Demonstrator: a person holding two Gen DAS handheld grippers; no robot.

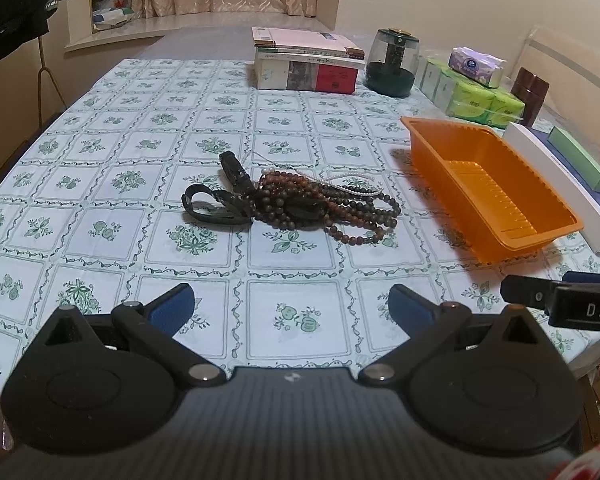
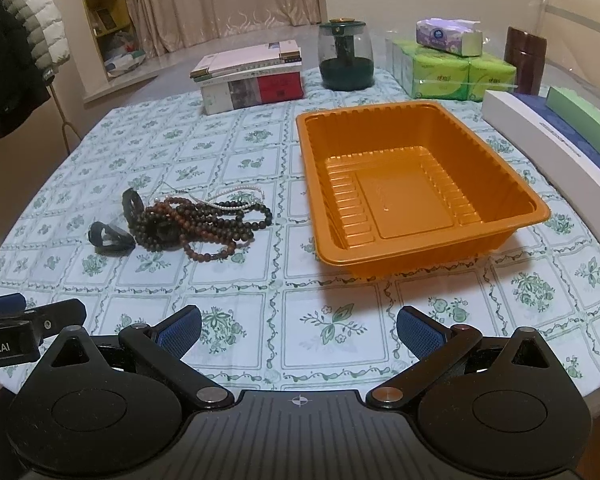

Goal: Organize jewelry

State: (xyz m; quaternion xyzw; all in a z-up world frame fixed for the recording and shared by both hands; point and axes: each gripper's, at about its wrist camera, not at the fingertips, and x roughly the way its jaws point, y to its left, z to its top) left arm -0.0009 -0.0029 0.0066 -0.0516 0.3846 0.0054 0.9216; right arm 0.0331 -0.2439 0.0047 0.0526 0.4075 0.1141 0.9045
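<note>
A tangled pile of brown and dark bead strings (image 1: 328, 210) lies mid-table, with a thin pearl strand (image 1: 356, 188) on its far side and black strap-like pieces (image 1: 220, 204) on its left. The pile also shows in the right wrist view (image 2: 204, 222). An empty orange plastic tray (image 2: 420, 184) stands to the right of the pile; it also shows in the left wrist view (image 1: 488, 188). My left gripper (image 1: 290, 308) is open and empty near the table's front, short of the pile. My right gripper (image 2: 298, 326) is open and empty in front of the tray.
A stack of books (image 1: 304, 60), a dark green jar (image 1: 392, 62), green tissue packs (image 2: 452, 74), a brown cylinder (image 2: 526, 64) and long white and green boxes (image 2: 552, 156) stand at the back and right. A flowered cloth (image 1: 140, 184) covers the table.
</note>
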